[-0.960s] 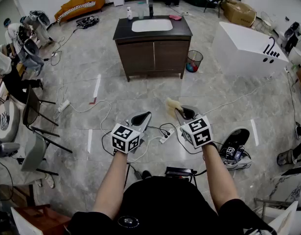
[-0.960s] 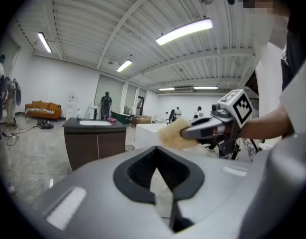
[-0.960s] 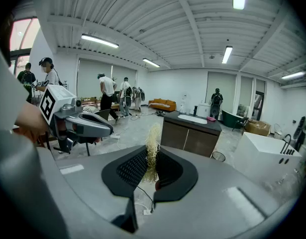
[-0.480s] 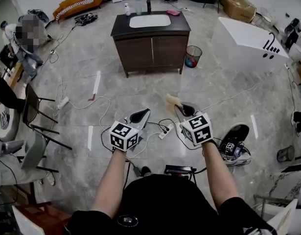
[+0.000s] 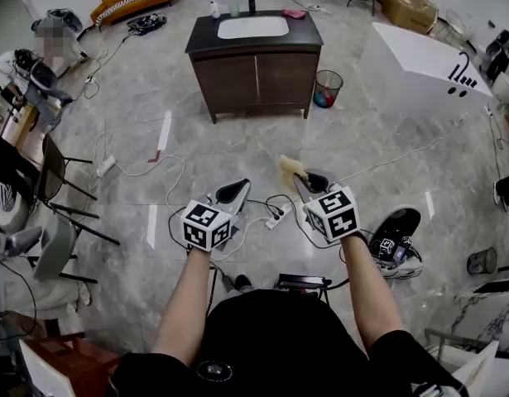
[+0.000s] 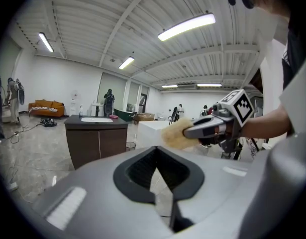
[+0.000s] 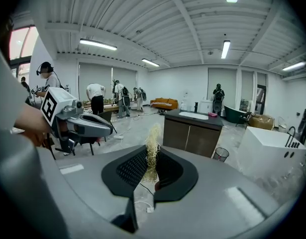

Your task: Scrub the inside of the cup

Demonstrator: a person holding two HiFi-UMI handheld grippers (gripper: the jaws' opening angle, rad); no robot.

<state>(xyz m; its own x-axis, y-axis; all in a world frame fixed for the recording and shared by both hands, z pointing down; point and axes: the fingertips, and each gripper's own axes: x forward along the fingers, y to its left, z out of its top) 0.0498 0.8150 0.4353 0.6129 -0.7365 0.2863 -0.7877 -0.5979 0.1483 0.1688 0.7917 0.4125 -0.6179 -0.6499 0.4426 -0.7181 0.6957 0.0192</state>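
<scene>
Clearly, walk to the far surface (image 5: pixel 203 43) first: right gripper (image 5: pixel 306 183) jaws grasp the fibrous scrubber (image 5: pixel 292 169); left gripper (image 5: pixel 238 192) jaws, clenched empty, must open for the likely cup (image 5: pixel 236 2).

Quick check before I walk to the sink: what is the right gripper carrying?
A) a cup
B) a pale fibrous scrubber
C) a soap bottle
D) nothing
B: in the right gripper view, the right gripper has its jaws closed on the pale fibrous scrubber, whose strands stick up past the tips. The head view shows the same tuft at that gripper's front end.
</scene>
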